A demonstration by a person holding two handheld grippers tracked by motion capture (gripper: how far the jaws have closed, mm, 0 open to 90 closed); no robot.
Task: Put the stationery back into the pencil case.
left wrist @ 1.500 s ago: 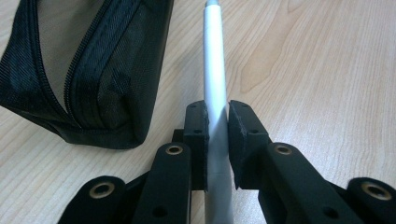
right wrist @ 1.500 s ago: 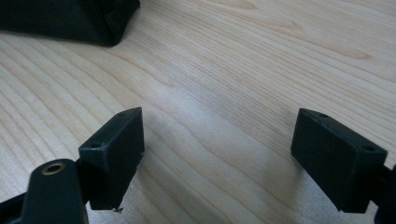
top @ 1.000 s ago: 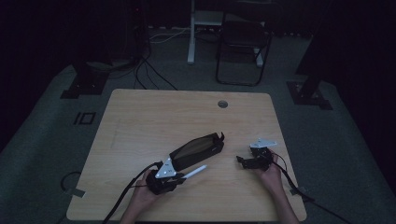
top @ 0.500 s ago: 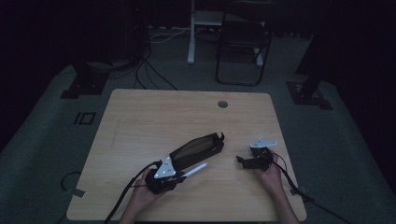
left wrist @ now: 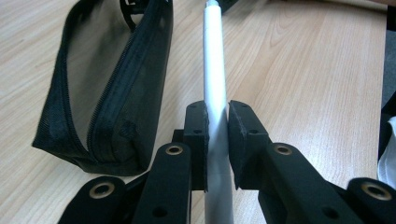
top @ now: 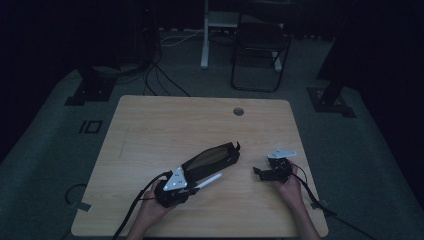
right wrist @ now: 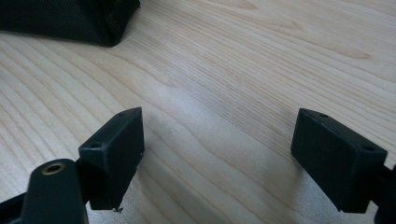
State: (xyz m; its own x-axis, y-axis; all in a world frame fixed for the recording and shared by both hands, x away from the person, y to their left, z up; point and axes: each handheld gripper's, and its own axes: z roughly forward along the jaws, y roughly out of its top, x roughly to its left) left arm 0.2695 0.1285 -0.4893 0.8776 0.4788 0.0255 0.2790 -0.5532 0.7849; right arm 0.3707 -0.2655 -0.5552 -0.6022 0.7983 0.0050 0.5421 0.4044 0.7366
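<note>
Room: dark around my station; past the wooden table (top: 150, 130) I make out a chair (top: 260, 45), a white post and floor cables, but little detail
Table: pale wood, with a round grommet (top: 238, 111) near its far edge
Left gripper (left wrist: 216, 135): I have it pinching a white pen (left wrist: 215, 84), pads pressed on the barrel from both sides
Pen: held low over the table, just beside the pouch's zip side; from above it shows as a pale streak (top: 207, 181) running out from my left gripper (top: 192, 186) toward the middle
Pen, hidden: its far tip is cut off at the top edge of the left gripper view, and its near end goes under the jaws
Pouch: black mesh pencil case (top: 212, 159) lying on the table, zip open; I cannot see what is inside, the mesh is too dark (left wrist: 112, 93)
Right gripper (right wrist: 217, 154): jaws spread wide over bare wood, nothing between them; from above it sits right of the pouch, apart from it (top: 261, 172)
Pouch in the right gripper view: one black corner (right wrist: 70, 18), the rest cut off
Hands: both come in from the bottom edge, forearms cut off
</note>
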